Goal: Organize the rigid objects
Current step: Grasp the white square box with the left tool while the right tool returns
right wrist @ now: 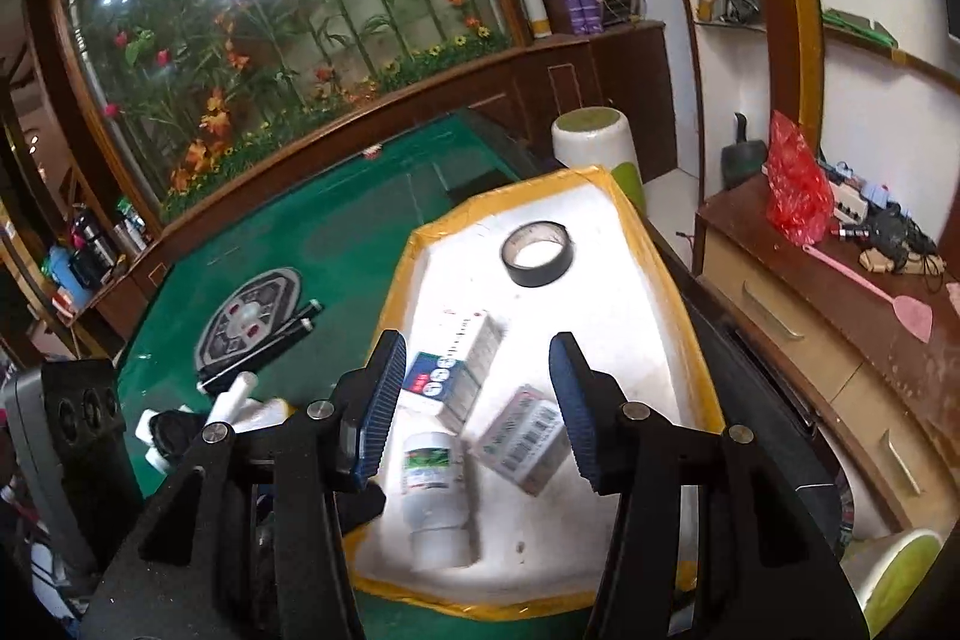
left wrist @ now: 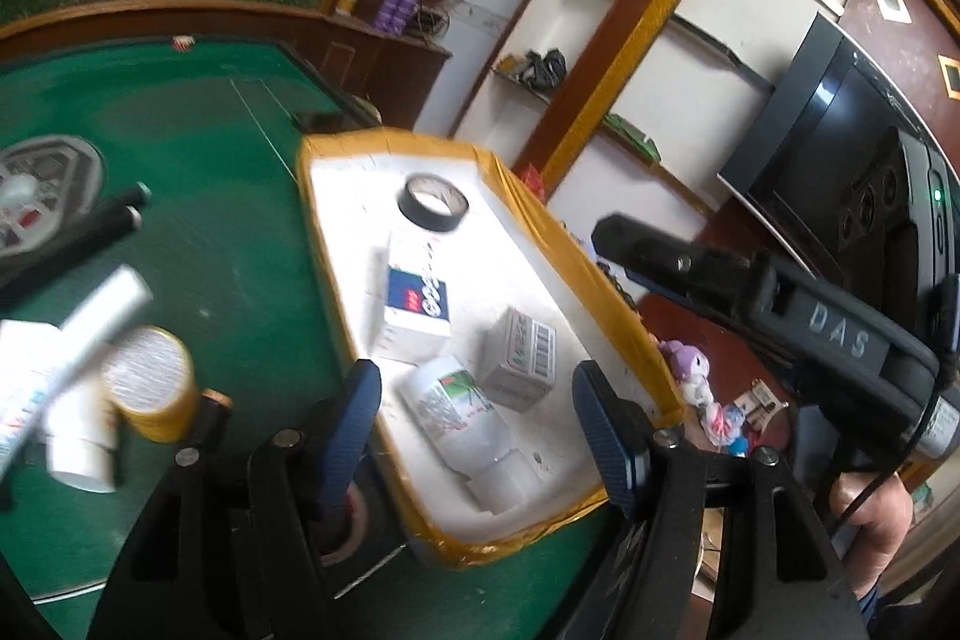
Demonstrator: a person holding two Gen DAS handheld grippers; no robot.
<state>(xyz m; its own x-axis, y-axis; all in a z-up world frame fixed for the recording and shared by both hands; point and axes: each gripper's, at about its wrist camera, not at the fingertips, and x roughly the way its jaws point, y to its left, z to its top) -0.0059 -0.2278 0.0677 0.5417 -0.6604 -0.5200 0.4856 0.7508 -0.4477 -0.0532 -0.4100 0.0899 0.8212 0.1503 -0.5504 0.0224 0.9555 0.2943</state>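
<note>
a white foam tray (left wrist: 336, 244) with yellow-taped rim is seen on the green table (left wrist: 228, 196); all places below are given relative to this tray. inside it, a roll of black tape (left wrist: 433, 203) is lying flat near the far end. a long white-and-blue box (left wrist: 415, 293) is found mid-tray, toward the tape. a small grey box with a barcode (left wrist: 519, 359) is noted beside it, nearer the right rim. a white bottle (left wrist: 461, 413) is lying on its side at the near end, cap toward the near rim.

left gripper (left wrist: 477, 415) is held above the near end of the tray, jaws spread wide, nothing between them. right gripper (right wrist: 477, 403) is likewise held over the near half of the tray, jaws released and empty.

outside the tray, to its left on the table, a yellow-sided can (left wrist: 153, 382), a white tube (left wrist: 90, 322) and two black pens (left wrist: 114, 220) are recorded. contact among the left-side items cannot be told owing to blur.
</note>
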